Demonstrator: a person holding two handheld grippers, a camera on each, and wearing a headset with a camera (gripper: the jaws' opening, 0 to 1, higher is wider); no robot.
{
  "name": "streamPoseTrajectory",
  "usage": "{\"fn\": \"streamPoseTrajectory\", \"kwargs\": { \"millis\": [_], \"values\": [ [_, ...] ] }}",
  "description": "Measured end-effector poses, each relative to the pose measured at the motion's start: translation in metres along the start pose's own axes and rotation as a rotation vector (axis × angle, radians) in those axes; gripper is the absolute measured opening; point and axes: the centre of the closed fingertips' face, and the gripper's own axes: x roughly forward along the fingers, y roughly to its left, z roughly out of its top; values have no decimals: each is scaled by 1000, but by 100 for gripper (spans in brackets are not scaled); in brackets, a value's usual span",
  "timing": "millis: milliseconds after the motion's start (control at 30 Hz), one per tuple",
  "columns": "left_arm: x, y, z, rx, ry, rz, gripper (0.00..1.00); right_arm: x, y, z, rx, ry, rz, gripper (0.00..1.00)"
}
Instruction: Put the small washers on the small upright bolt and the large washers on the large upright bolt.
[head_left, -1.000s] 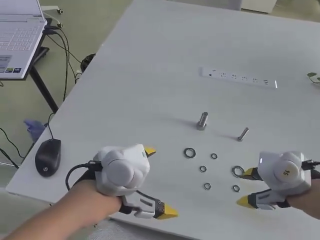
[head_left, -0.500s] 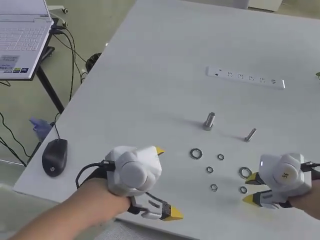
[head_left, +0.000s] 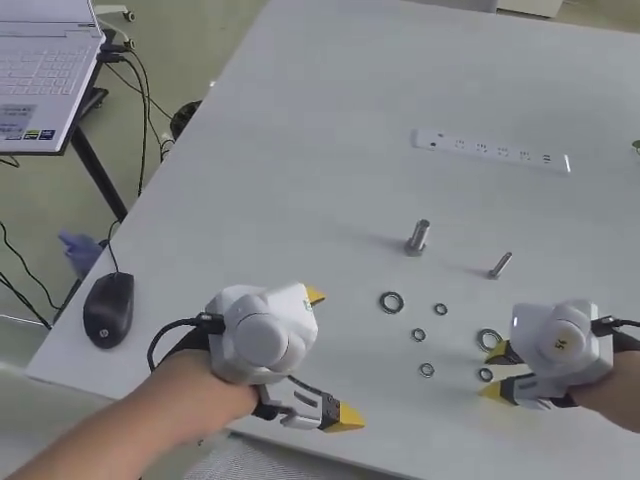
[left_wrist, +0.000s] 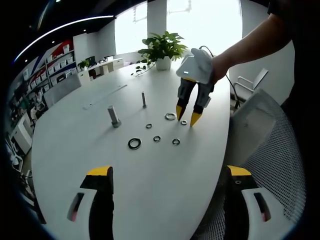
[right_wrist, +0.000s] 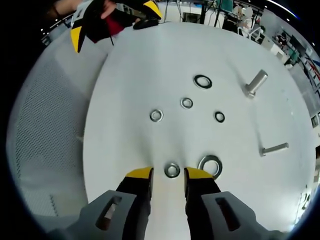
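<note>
On the white table (head_left: 300, 150) the large bolt (head_left: 418, 237) stands upright, and the small bolt (head_left: 500, 264) stands to its right. Two large washers (head_left: 391, 302) (head_left: 489, 340) and several small washers (head_left: 418, 335) lie flat in front of them. My right gripper (head_left: 491, 372) is low over the table, open by a narrow gap. One small washer (right_wrist: 172, 170) lies between its yellow fingertips (right_wrist: 141, 174), with a large washer (right_wrist: 210, 166) just beside it. My left gripper (head_left: 330, 358) hovers wide open near the table's front edge, holding nothing.
A white power strip (head_left: 490, 152) lies behind the bolts. A black mouse (head_left: 108, 307) sits at the table's left corner, with a laptop (head_left: 40, 70) on a stand beyond. A potted plant (left_wrist: 162, 47) stands at the table's far end, and a mesh chair (left_wrist: 250, 115) is alongside.
My right gripper's jaws have narrowed and settled around a small washer. The left gripper has stayed about where it was. The head camera has shifted a little.
</note>
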Motion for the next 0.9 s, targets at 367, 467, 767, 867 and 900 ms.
{"fn": "streamPoseTrajectory", "kwargs": {
  "millis": [367,467,767,867,900],
  "values": [
    [2,-5,0,10,5,-11,90,2,-2,-1,-110,95,39,16],
    [1,-5,-1,3,7,-11,88,2,-1,-1,-134,115,49,16],
    [-1,-8,-7,-13,13,-11,87,1,1,-2,-237,136,75,17],
    [-1,-10,-7,-16,13,-12,86,1,1,-3,-300,151,89,17],
    [-1,-11,-6,-16,12,-13,86,1,1,-3,-297,155,91,17]
  ]
}}
